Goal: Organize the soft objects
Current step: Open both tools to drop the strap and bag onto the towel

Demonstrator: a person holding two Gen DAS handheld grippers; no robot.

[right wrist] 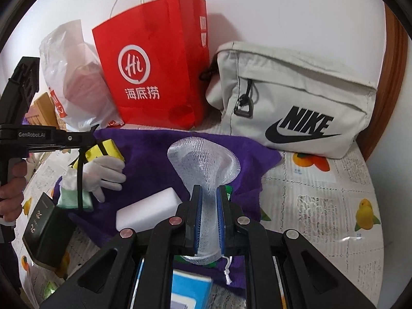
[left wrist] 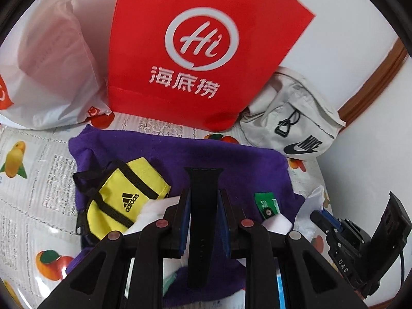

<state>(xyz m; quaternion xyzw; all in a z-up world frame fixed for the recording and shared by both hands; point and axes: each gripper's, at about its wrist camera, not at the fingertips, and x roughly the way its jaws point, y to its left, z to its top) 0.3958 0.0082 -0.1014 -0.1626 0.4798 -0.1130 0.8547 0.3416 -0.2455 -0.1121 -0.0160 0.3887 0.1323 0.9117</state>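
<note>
The left gripper (left wrist: pixel 203 200) is closed on a black rubber strap (left wrist: pixel 201 221), smooth and stiff-looking. The right gripper (right wrist: pixel 208 200) pinches a white mesh pouch (right wrist: pixel 204 162), thin and limp. Both hang over the fuzzy purple towel (left wrist: pixel 231 164) in the middle of the table (right wrist: pixel 322 193). The pouch may slip out because the net is loose, and the dangling strap could catch the yellow pouch (left wrist: pixel 123 198).
</note>
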